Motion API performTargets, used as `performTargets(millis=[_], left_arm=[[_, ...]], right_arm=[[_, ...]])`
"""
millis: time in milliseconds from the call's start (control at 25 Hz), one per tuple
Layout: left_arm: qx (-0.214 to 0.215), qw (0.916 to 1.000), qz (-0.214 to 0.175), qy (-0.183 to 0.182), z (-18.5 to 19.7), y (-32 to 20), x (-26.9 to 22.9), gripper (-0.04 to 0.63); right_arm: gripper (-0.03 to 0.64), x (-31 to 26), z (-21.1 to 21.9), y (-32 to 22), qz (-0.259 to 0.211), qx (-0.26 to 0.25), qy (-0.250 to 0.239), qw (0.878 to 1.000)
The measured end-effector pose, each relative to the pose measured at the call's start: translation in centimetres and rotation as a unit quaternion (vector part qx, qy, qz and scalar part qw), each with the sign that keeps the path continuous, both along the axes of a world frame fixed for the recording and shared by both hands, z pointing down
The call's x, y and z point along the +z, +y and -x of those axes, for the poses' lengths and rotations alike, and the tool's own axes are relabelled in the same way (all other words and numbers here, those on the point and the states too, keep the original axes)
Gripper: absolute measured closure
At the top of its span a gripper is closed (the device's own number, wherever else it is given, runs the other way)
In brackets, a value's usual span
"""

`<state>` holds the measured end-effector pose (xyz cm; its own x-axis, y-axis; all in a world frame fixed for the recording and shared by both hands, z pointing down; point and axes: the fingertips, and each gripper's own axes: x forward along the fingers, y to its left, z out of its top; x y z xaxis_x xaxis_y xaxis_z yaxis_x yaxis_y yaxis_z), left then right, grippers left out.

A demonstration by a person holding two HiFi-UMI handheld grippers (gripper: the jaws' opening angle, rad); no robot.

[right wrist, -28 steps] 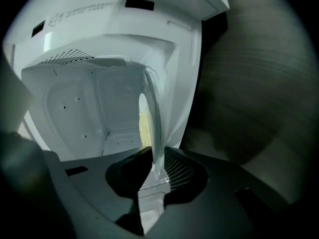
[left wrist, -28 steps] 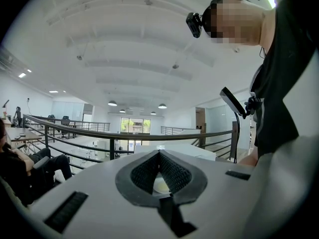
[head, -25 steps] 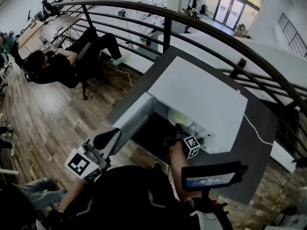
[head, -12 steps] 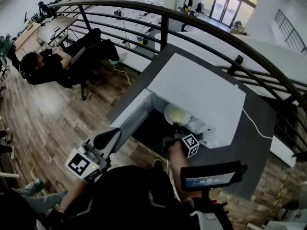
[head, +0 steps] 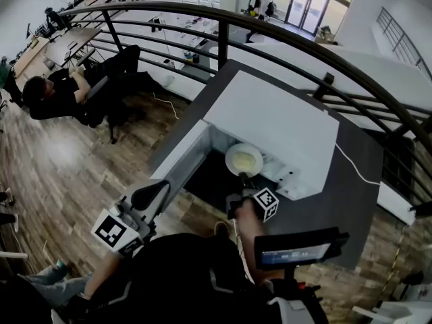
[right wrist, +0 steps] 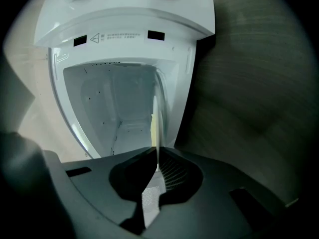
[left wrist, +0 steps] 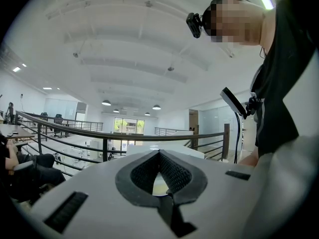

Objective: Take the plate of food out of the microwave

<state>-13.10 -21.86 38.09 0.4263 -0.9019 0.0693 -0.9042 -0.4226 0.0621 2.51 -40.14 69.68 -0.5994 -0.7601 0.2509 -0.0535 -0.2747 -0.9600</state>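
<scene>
A white plate [head: 244,159] with pale yellow food juts partway out of the open white microwave [head: 277,123]. My right gripper [head: 243,179] is shut on the plate's near rim. In the right gripper view the plate [right wrist: 156,123] shows edge-on between the closed jaws of the right gripper [right wrist: 157,158], with the microwave's bare cavity [right wrist: 119,103] behind it. My left gripper [head: 150,196] hangs low at the left, apart from the microwave. The left gripper [left wrist: 159,156] has its jaw tips together and nothing between them.
The microwave door [head: 182,157] is swung open to the left. The microwave stands on a dark table [head: 354,194] beside a curved black railing [head: 223,25]. A seated person [head: 54,93] is on the wooden floor below. A white cable [head: 351,171] runs off to the right.
The plate has slid out of the microwave toward me, from mostly inside to about half out. My right gripper has drawn back with it. The left gripper stays low at the left.
</scene>
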Motion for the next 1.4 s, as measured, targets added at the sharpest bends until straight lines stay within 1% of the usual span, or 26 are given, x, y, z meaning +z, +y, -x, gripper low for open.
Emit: performTargets(millis=[440,640,840,1040,1400], left_arm=[[0.027,0.9996,-0.002,0.006,-1.1,1.3,0.1,0.591],[0.042,0.999,-0.006,0.01,-1.8,1.4,0.1,0.591],[0.063,0.9979,-0.008,0.015,-2.5,1.4,0.3,0.591],[0.083,0.9963,-0.011,0.018,-3.5,1.0,-0.1,0.591],[0.107,0.9939,-0.012,0.023,-4.4,-0.3,0.2,0.591]], right_arm=[[0.601,-2.2,-0.2,3.4,-0.03,-0.022,-0.009,0.999],[0.601,-4.5,0.0,5.2,-0.041,-0.035,-0.024,0.998],[0.601,-6.9,0.3,6.7,-0.062,-0.04,-0.045,0.996],[0.601,-8.7,-0.1,8.2,-0.077,-0.052,-0.042,0.995],[0.601,-9.8,-1.2,8.6,-0.086,-0.043,-0.046,0.994]])
